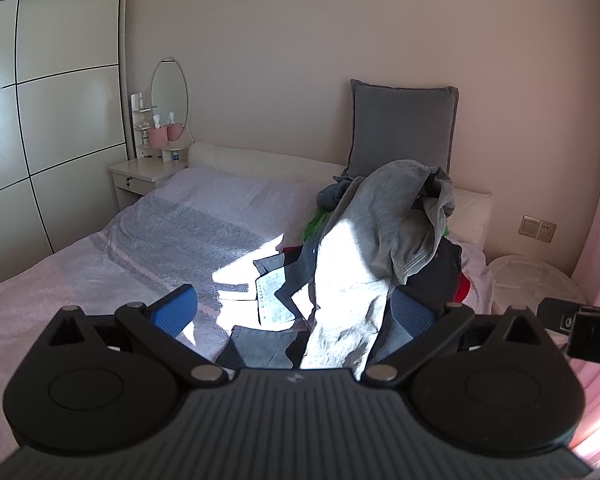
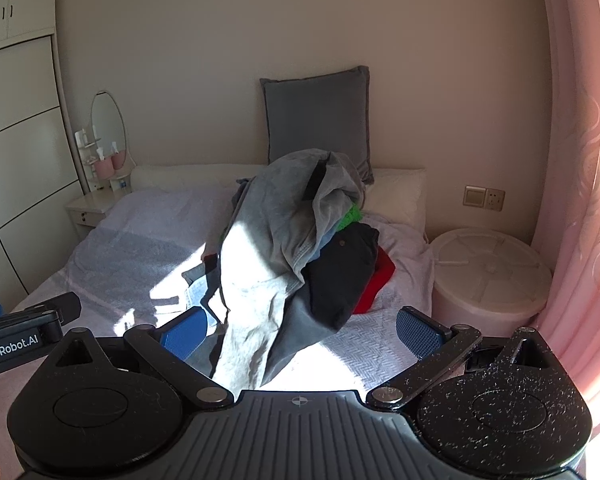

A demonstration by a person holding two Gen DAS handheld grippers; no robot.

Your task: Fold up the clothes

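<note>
A pile of clothes [image 1: 428, 264] lies on the right half of the bed [image 1: 172, 240]. On top is a grey garment [image 1: 380, 216], which hangs down toward me in sunlight. Under it show green, dark navy [image 2: 340, 280] and red [image 2: 376, 284] pieces and some pale denim [image 1: 272, 296]. My left gripper [image 1: 294, 314] is open, and the grey garment's lower end passes loosely between its blue pads [image 1: 176, 312], close to the right one. My right gripper [image 2: 303, 334] is open too, with the grey garment [image 2: 260, 272] hanging between its fingers and touching neither pad.
A grey cushion [image 1: 402, 128] leans on the wall over white pillows. A nightstand [image 1: 140, 174] with an oval mirror and a wardrobe [image 1: 40, 120] stand at the left. Right of the bed are a round white tub [image 2: 492, 272], a wall socket [image 2: 484, 198] and a pink curtain [image 2: 580, 160].
</note>
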